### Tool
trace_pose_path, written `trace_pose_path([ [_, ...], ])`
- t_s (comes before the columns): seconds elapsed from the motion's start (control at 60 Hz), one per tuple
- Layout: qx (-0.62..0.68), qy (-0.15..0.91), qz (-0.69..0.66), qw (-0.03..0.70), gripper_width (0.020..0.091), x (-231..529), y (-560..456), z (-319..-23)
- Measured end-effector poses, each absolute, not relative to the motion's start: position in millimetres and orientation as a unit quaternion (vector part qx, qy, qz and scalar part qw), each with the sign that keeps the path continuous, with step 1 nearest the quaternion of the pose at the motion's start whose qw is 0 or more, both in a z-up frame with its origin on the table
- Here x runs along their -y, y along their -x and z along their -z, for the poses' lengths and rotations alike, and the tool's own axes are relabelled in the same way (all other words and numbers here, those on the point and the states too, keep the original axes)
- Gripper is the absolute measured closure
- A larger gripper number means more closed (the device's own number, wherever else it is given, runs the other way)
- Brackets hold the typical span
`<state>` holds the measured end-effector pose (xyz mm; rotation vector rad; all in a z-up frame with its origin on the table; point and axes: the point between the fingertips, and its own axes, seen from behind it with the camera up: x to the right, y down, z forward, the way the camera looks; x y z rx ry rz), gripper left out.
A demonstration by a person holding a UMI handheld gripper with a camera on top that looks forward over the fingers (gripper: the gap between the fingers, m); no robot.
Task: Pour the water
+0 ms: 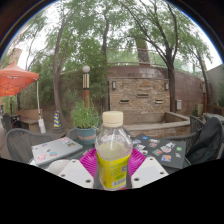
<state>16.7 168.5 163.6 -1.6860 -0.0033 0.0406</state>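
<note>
Both jaws grip one bottle [113, 153] of yellow liquid above one table [165, 152] of scattered cards.

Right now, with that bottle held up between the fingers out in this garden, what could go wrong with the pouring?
1. The white cap looks to be still on the bottle, so tipping would pour nothing.
2. No cup or glass shows ahead, so where the liquid would land is unclear.
3. The gripper holds the bottle low on its body; tilting might let it slip, and papers lie on the table beyond.
</note>
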Motion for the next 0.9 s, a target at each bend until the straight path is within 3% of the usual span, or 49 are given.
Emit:
trace_pose_path([
  [0.067,-0.001,0.761,-0.025,0.648,0.0729,-170.6,-22.5,-112.8],
  [0.133,-0.001,0.771,-0.024,0.636,0.073,-173.1,-32.5,-91.8],
  [0.317,0.015,0.775,-0.026,0.631,0.0729,-182.4,-33.1,-70.3],
  [0.467,0.022,0.767,-0.011,0.642,0.0719,-178.7,-34.5,-74.8],
  [0.6,0.009,0.778,0.0,0.628,0.0505,-169.9,-40.6,-74.7],
  [0.683,0.01,0.787,0.021,0.616,0.025,-153.3,-43.8,-73.2],
  [0.9,0.001,0.807,0.065,0.587,0.0265,-61.7,-52.3,-91.2],
])
